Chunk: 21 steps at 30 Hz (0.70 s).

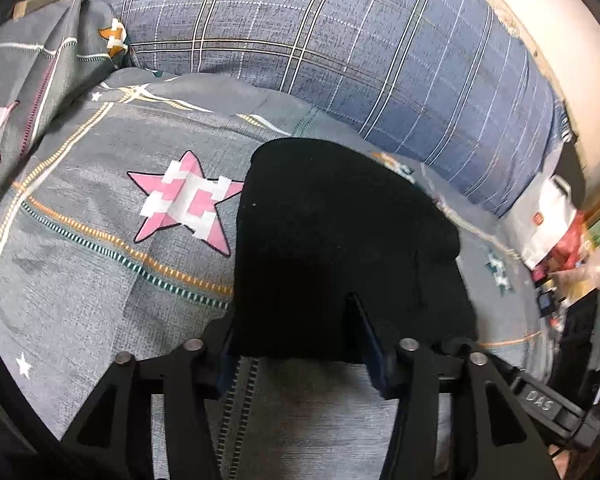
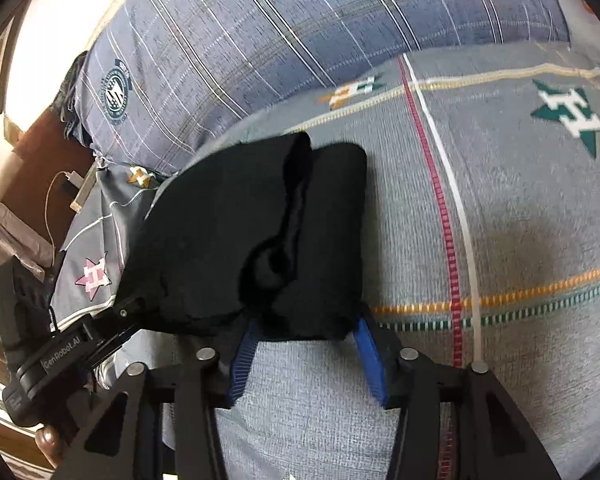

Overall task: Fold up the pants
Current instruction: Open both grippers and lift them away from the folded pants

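The black pants (image 1: pixel 340 240) lie folded into a compact bundle on the grey star-print bedsheet (image 1: pixel 100 240). In the right wrist view the pants (image 2: pixel 228 240) show a folded edge running down their middle. My left gripper (image 1: pixel 300 344) is open, its fingers straddling the near edge of the bundle; the left finger is partly under the cloth. My right gripper (image 2: pixel 304 336) is open too, with its blue-padded fingers (image 2: pixel 244 356) at the near edge of the bundle. The other gripper's body (image 2: pixel 60 356) shows at the left of the right wrist view.
A blue plaid pillow or duvet (image 1: pixel 360 60) lies behind the pants. A white bag (image 1: pixel 540 224) and clutter sit at the bed's right side. A wooden nightstand with a charger cable (image 2: pixel 60 184) stands off the bed's left side.
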Each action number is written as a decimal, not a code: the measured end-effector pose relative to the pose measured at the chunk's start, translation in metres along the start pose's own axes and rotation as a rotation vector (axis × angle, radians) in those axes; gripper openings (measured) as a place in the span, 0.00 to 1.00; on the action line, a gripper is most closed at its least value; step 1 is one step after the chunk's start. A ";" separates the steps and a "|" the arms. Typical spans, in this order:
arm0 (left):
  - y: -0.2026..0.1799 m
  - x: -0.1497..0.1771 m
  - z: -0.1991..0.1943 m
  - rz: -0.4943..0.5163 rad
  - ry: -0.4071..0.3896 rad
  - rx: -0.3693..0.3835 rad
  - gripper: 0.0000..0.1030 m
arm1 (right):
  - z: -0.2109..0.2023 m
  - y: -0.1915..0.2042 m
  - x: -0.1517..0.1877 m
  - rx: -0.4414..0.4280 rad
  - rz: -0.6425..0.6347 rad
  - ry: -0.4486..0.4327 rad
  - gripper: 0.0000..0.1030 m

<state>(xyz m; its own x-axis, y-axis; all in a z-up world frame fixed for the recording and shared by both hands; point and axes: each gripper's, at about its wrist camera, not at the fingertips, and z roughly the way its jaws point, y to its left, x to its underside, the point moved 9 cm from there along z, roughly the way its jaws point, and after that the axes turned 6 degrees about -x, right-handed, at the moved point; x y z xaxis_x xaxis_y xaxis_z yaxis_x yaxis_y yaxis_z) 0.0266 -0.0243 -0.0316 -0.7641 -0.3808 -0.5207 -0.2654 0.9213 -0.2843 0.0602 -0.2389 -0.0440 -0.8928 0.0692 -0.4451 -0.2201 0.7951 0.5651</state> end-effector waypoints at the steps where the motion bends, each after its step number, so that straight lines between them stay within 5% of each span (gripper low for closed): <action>1: 0.000 0.001 0.001 0.006 -0.003 -0.020 0.59 | -0.001 -0.001 0.001 0.011 0.003 0.003 0.60; 11: -0.003 0.007 0.003 0.094 -0.051 -0.146 0.75 | -0.002 0.003 0.007 0.036 -0.013 0.022 0.69; 21: 0.020 0.049 0.005 -0.017 0.107 -0.168 0.89 | -0.013 -0.004 0.032 0.013 0.032 0.026 0.73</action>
<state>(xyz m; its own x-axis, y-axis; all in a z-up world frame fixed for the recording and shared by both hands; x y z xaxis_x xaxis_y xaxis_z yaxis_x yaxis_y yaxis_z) -0.0130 -0.0248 -0.0662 -0.8146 -0.3939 -0.4258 -0.3661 0.9185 -0.1495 0.0274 -0.2482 -0.0513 -0.9092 0.0792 -0.4087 -0.1863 0.8005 0.5696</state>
